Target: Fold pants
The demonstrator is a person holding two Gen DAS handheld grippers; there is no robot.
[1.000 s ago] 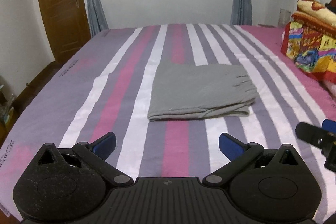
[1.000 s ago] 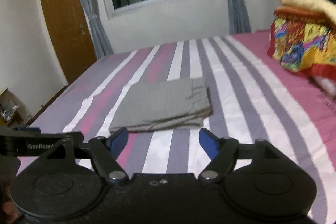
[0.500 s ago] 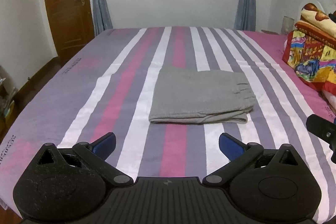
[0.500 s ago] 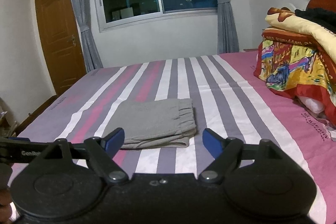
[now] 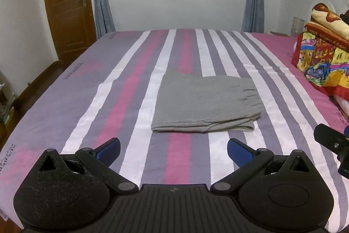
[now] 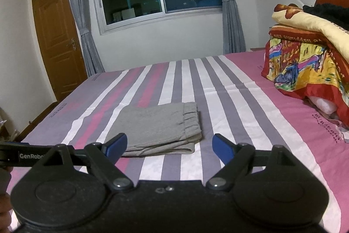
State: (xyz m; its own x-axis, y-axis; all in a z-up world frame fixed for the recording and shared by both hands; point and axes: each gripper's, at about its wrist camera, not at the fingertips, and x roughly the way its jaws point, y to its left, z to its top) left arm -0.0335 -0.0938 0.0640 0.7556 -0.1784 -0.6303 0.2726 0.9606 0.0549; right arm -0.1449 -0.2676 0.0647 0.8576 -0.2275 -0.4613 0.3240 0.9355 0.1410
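Since the pants (image 5: 206,103) are already sitting in a compact grey rectangle in the middle of the striped bed (image 5: 109,88), I'd say this one is basically finished. The stack looks several layers thick, with the elastic waistband bunched along the right-hand edge and the fold edges lined up pretty neatly at the near side.

The left gripper (image 5: 173,149) hangs over the sheet on the near side of the bundle, blue pads spread wide with nothing between them and clear of the cloth. Same story for the right gripper (image 6: 169,145) — its jaws have just been opening, they stand wide now, and there's only bed and the front edge of the pants showing through the gap, no fabric pinched.

What's left? Maybe a quick smooth-down of the near edge, where the bottom layers seem to peek out a little on the right side — hard to be sure through the fisheye. Otherwise I don't see another fold worth making.

Off to the right there's a pile of colourful blankets (image 6: 305,62), well apart from the pants.
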